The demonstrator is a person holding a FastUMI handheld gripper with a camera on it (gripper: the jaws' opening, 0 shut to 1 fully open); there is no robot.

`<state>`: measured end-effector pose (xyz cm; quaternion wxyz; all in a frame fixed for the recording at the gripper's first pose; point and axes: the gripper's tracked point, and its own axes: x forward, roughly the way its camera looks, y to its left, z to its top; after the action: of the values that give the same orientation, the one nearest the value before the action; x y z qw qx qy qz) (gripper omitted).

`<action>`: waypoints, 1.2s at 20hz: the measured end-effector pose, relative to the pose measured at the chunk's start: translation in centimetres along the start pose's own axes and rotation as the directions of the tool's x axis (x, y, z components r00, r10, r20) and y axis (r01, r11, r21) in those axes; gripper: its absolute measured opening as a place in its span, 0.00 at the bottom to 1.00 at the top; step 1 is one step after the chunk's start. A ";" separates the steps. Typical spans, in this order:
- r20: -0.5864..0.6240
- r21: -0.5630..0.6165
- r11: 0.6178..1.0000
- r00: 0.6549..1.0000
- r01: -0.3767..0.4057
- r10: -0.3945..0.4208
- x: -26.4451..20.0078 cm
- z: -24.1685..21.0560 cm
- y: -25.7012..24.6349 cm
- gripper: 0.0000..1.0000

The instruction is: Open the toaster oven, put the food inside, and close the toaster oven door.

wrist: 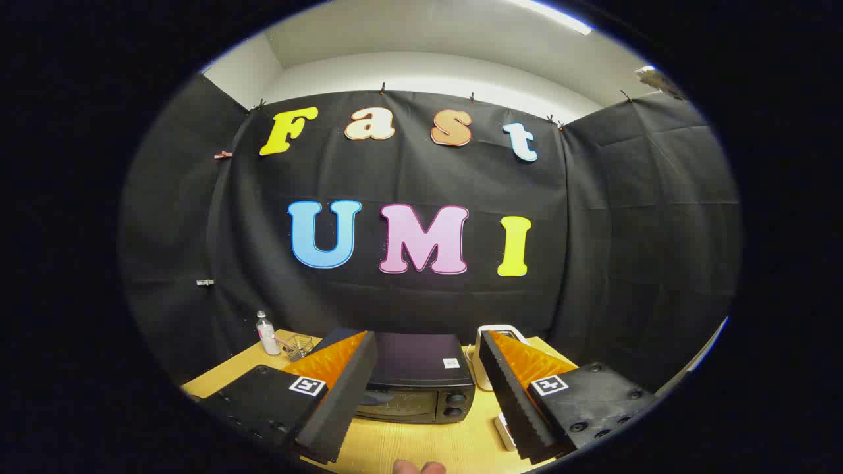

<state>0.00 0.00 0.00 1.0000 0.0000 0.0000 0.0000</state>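
A black toaster oven stands on the wooden table, beyond and between my fingers, its glass door shut and two knobs on its right side. My gripper is held above the table, open, with nothing between its fingers. The left finger covers the oven's left end. The food is hidden from me.
A small clear bottle and a wire basket stand at the table's back left. A white appliance sits right of the oven, behind the right finger. A small white object lies near that finger. Fingertips of a hand show at the table's near edge.
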 end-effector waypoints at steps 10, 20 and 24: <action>-0.017 -0.009 1.000 1.000 -0.005 0.005 0.4 -1.1 -0.2 0.97; -0.037 -0.009 0.999 0.999 -0.037 0.037 1.1 -2.5 1.4 0.97; -0.055 -0.036 0.997 0.996 -0.065 0.063 2.6 -4.5 3.1 0.97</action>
<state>2.60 3.13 -4.45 0.9989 -0.0190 0.0271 0.0322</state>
